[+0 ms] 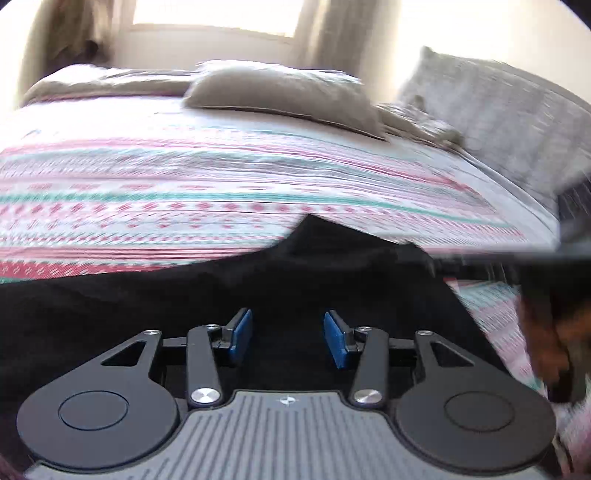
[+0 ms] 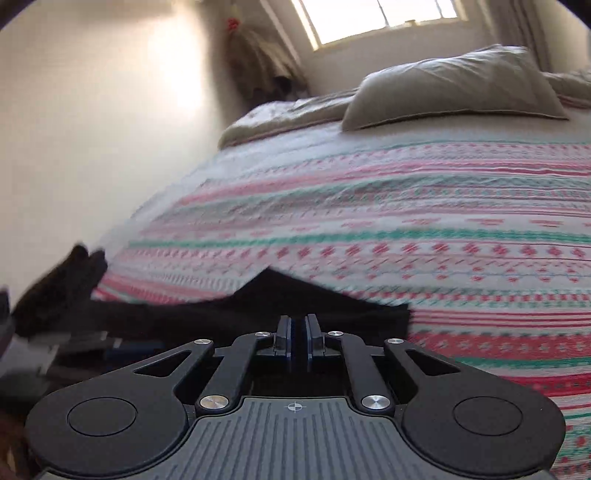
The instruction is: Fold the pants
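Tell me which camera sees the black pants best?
The left wrist view: the black cloth pants spread wide across the striped bedspread, under the open left gripper. The right wrist view shows only a narrow strip beyond the shut right gripper.

Daylight pours from a window [image 1: 214, 14] behind the bed [image 1: 221, 177], blown out to pure white in both views, and washes the wall [image 2: 92, 110] with glare. Motion blur smears the striped bedspread [image 2: 406, 229] and the pillows [image 1: 288, 96]. The black pants [image 1: 184, 295] read as detail-less shadow. Fisheye curvature bends the edges, with dark corners.
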